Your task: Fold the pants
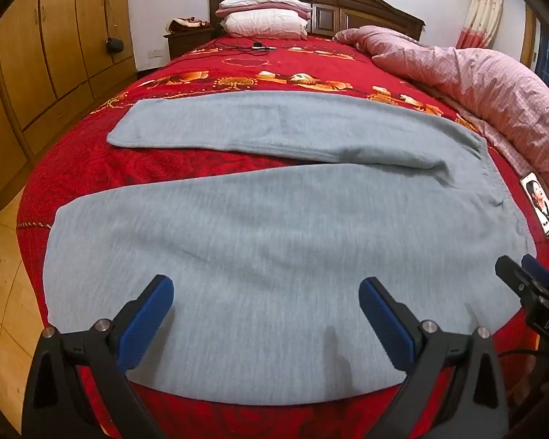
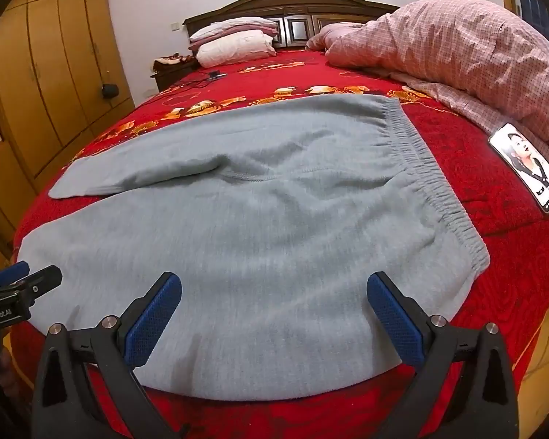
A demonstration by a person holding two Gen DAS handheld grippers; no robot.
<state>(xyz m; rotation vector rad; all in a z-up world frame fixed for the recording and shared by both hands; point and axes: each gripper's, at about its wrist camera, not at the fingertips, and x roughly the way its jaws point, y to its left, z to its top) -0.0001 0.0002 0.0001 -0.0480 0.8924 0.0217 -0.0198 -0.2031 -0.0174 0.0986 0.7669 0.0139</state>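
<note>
From the left wrist view, the grey pants (image 1: 267, 226) lie spread on the red bed (image 1: 201, 161), legs splayed leftward, waistband to the right. Soft, limp knit; I'd pinch the near leg's hem edge. The left tongs (image 1: 265, 303) hover released over the near leg.

From the right wrist view, the right tongs (image 2: 274, 300) hang released near the elastic waistband (image 2: 435, 183), a firmer hold.

A: Where are the grey pants (image 1: 274, 226)?
B: Spread flat over the red bedspread (image 1: 208, 62), legs pointing left.
A: And the left gripper (image 1: 266, 314)?
B: Near edge, fingers wide apart over the cloth.
</note>
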